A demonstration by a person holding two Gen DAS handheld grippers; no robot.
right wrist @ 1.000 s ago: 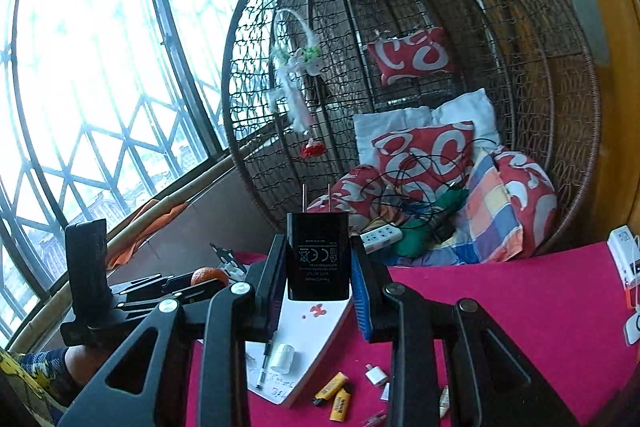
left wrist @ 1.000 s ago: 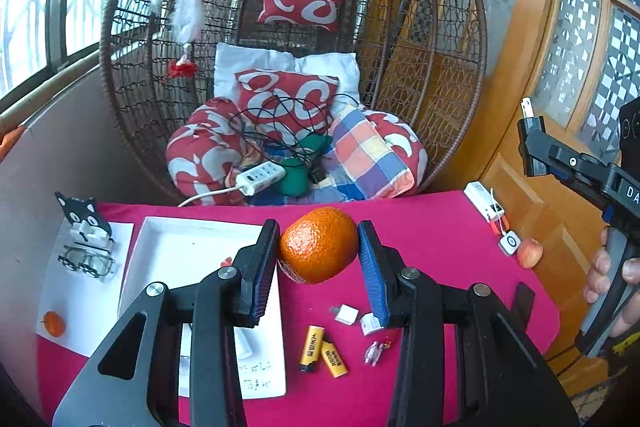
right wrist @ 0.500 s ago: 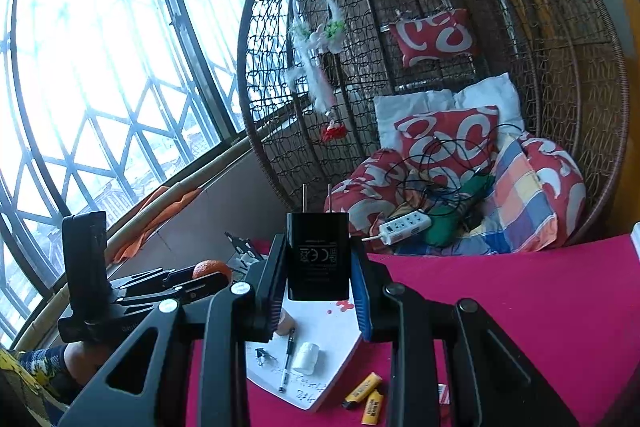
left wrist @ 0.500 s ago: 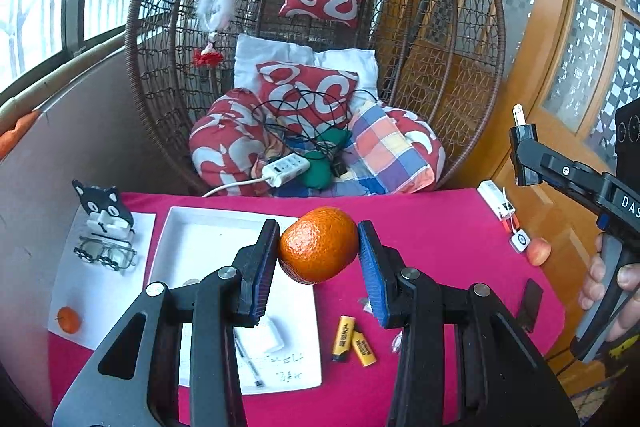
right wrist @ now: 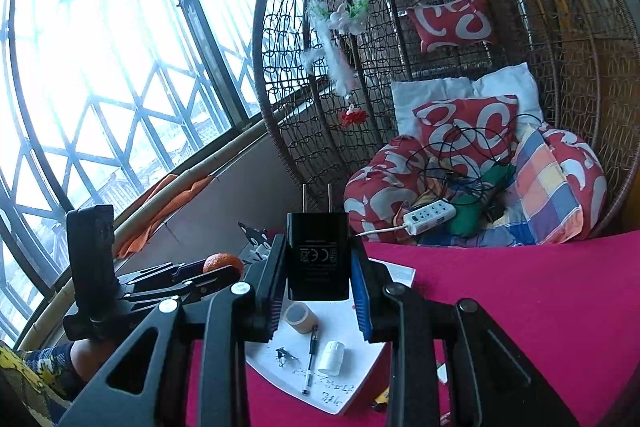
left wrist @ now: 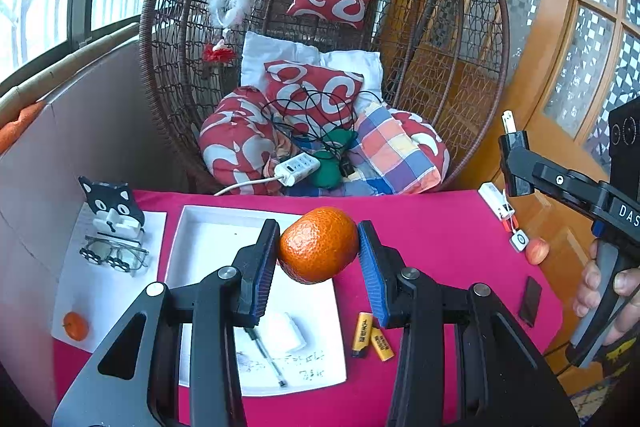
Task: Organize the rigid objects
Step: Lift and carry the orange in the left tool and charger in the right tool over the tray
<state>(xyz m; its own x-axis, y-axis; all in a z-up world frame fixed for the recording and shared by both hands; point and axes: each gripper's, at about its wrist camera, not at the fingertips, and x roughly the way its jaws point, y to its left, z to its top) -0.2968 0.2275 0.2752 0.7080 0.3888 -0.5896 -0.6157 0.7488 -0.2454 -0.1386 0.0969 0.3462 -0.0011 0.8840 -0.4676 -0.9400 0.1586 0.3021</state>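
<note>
Left hand-held gripper (left wrist: pixel 318 259): black plastic arms with ribbed blue pads, clamped on a round, dimpled orange (left wrist: pixel 318 245), which hangs in the air above the white tray (left wrist: pixel 208 227).
Right hand-held gripper (right wrist: pixel 318 267): same build, closed on a glossy black boxy charger (right wrist: pixel 318 255), its two metal prongs pointing up, over the tray's near corner.
Right hand pose: fingers (left wrist: pixel 600 291) wrap the handle at the right edge of the left wrist view; the tool angles slightly downward.
Surface (left wrist: pixel 432 227): covered in flat magenta cloth.
Tray contents: a slim pen (right wrist: pixel 310 359), a small white rounded case (right wrist: pixel 332 357), a short tan cylinder (right wrist: pixel 300 317), a metal clip (right wrist: pixel 285 355).
Beside the tray: two yellow batteries (left wrist: pixel 370 335) lying just apart on the cloth.
Left sheet of paper (left wrist: pixel 100 291): wire-rimmed glasses (left wrist: pixel 114 255), a cat-shaped black-and-white holder (left wrist: pixel 112 211), a second small orange (left wrist: pixel 76 325).
Backdrop: a woven wicker egg chair (left wrist: pixel 440 67) piled with patterned cushions.
</note>
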